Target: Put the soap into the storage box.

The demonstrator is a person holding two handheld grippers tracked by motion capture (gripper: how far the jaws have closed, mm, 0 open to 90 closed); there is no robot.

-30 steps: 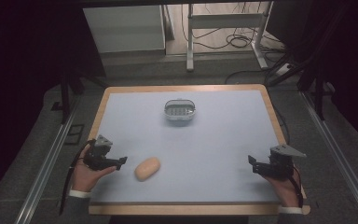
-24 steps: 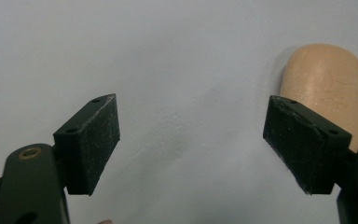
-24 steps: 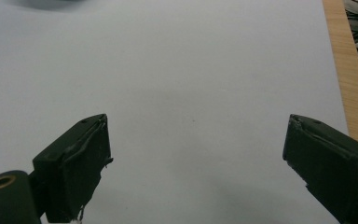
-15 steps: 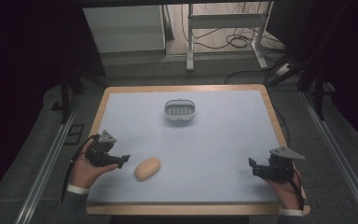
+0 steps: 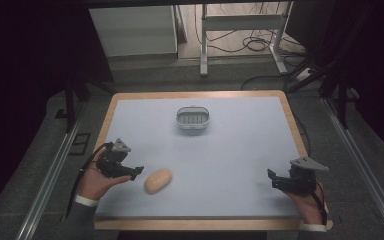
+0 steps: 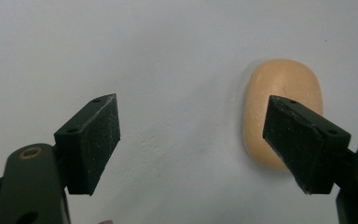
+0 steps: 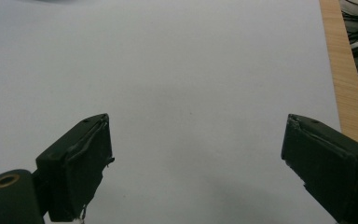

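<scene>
A: At the bench's left, what is seen?
B: The left hand-held gripper, jaws spread wide and empty, just beside the bread roll; farther right, the right hand-held gripper is held equally agape, nothing gripped

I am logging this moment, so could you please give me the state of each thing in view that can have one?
Left tongs: open, empty, aimed at the bread roll, not touching it.
Right tongs: open, empty, over bare table.
Bread roll: lying flat on the table, free, beside the left tongs.
Basket: upright at the table's far middle; seems empty.
Table: level, covered by a pale sheet.
</scene>
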